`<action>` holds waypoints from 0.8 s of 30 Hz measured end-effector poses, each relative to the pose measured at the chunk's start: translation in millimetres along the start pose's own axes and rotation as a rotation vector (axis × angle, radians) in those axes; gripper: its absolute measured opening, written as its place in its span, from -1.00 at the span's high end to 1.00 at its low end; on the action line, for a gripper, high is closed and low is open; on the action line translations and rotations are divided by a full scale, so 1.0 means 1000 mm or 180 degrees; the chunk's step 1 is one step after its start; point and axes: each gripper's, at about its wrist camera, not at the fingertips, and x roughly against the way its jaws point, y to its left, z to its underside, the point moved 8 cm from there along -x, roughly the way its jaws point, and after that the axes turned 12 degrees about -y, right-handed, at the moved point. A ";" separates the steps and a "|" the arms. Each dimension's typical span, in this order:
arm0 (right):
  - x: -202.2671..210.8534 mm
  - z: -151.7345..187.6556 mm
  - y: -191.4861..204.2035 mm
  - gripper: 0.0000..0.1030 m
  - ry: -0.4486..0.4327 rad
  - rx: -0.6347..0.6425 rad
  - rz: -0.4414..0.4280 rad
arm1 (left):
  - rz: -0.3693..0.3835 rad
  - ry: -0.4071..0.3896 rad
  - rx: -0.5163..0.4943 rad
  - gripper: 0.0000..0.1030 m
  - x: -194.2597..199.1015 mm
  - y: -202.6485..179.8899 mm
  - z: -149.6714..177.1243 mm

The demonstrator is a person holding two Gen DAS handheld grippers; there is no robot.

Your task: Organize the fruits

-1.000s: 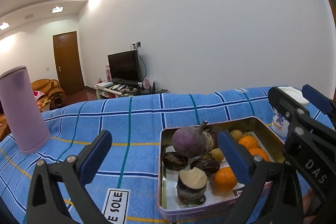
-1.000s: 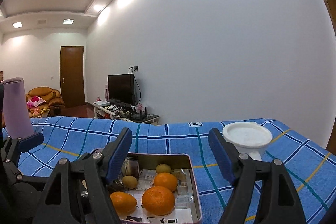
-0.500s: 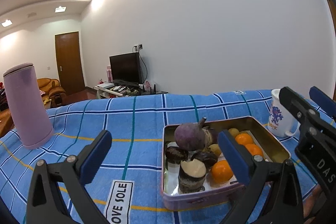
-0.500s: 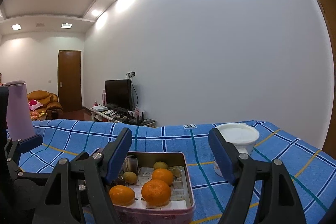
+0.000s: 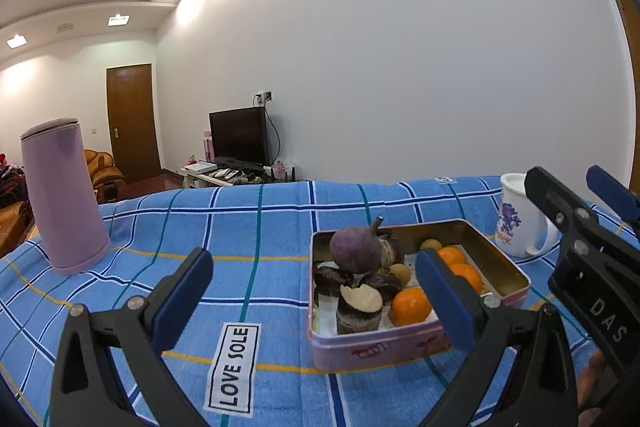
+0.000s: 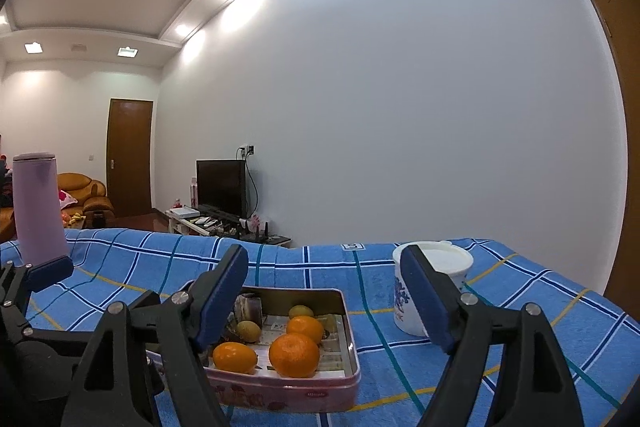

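Note:
A pink metal tin (image 5: 378, 345) (image 6: 348, 331) sits on the blue checked cloth. It holds several oranges (image 5: 410, 305) (image 6: 294, 353), small yellow fruits (image 6: 248, 329), a round purple fruit (image 5: 354, 251) and dark halved fruits (image 5: 358, 309). My left gripper (image 5: 312, 297) is open and empty, held near the tin's front left. My right gripper (image 6: 324, 297) is open and empty, above the tin's near side. The right gripper also shows at the right edge of the left wrist view (image 5: 580, 211).
A tall lilac flask (image 5: 62, 195) (image 6: 36, 207) stands at the far left of the cloth. A white mug with a blue print (image 5: 518, 215) (image 6: 430, 287) stands right of the tin. A "LOVE SOLE" label (image 5: 236, 367) lies on the cloth.
Both grippers have drawn back from the tin and risen slightly; the tin looks smaller and farther. The mug has come fully into the left wrist view. Both grippers stay open.

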 end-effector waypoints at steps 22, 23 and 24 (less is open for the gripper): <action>0.027 -0.003 -0.004 -0.60 -0.0122 -0.0044 0.0081 | 0.0012 -0.0027 0.0008 -1.00 0.010 -0.001 0.000; 0.026 -0.004 -0.005 -0.60 -0.0122 -0.0044 0.0079 | 0.0011 -0.0031 0.0006 -1.00 0.010 -0.001 0.000; 0.026 -0.004 -0.005 -0.60 -0.0126 -0.0042 0.0080 | 0.0011 -0.0031 0.0005 -1.00 0.010 -0.001 0.000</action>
